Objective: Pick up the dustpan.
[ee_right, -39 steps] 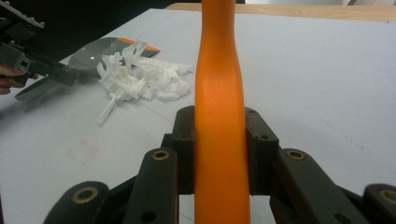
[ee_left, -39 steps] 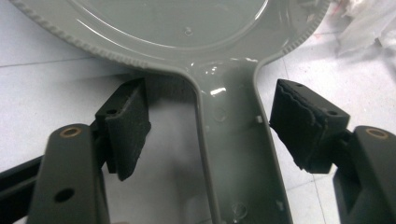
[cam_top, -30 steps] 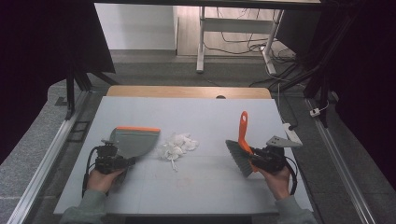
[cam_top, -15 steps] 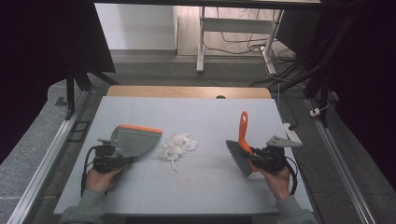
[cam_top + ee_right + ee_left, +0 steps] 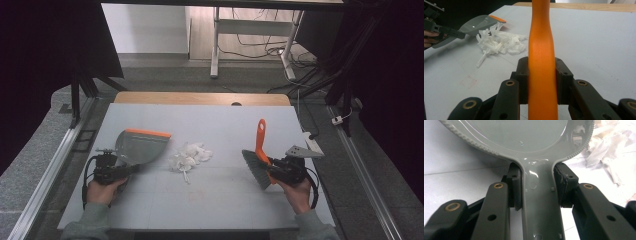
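Fingers (image 5: 515, 192) clamp dustpan (image 5: 524, 135) handle; pan edges cropped.

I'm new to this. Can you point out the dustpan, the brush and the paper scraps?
dustpan (image 5: 136, 147), high view, grey pan.
brush (image 5: 260, 137), high view, orange handle.
paper scraps (image 5: 190, 156), high view, middle of pile.

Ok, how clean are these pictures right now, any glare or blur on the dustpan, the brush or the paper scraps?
High view: even light, sharp table, dark surroundings, paper scraps bright white. Left gripper view: glossy dustpan carries glare streaks, its handle close and soft, scraps at upper right washed out. Right gripper view: the brush handle is near and slightly blurred; the scraps beyond are fairly clear.
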### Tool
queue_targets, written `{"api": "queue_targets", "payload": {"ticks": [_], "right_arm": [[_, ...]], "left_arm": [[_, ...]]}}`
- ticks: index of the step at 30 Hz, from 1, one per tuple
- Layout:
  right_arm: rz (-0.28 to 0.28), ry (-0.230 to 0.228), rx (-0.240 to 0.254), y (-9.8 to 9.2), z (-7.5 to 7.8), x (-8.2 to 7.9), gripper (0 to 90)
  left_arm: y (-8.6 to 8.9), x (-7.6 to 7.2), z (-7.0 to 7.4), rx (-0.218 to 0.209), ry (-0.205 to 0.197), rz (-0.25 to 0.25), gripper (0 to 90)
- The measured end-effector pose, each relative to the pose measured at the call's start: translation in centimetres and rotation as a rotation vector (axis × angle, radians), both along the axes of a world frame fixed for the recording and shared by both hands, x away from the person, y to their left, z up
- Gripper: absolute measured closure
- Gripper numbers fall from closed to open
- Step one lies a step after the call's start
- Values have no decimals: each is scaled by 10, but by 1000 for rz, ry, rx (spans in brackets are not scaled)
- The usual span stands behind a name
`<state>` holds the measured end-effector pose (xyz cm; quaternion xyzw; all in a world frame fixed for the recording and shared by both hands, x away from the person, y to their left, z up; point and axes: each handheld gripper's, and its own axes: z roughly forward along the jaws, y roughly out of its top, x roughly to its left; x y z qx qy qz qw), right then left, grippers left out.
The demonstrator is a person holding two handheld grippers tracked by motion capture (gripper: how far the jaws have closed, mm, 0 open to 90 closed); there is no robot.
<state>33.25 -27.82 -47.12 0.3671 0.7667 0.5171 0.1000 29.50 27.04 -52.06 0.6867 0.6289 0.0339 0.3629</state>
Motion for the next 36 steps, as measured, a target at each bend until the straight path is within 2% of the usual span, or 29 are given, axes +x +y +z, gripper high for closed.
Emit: {"api": "queue_targets", "payload": {"ticks": [7,9,15,21,34,36], "right_arm": [[-1,-1,1,0,0,0,701],[0,0,0,0,0,0,701],[0,1,4,0,0,0,701],[-1,1,1,0,0,0,700],[0,-1,-4,1,0,0,701],[1,-1,-5,1,0,0,701]], "left_arm": [[7,-5,7,0,-53,-22,615],[9,-7,10,-7,-79,-44,615],[13,-10,13,-15,-102,-72,614],[15,-14,20,1,-133,-112,614],[24,-22,27,37,-163,-181,615],[27,-24,28,48,-179,-227,614]]}}
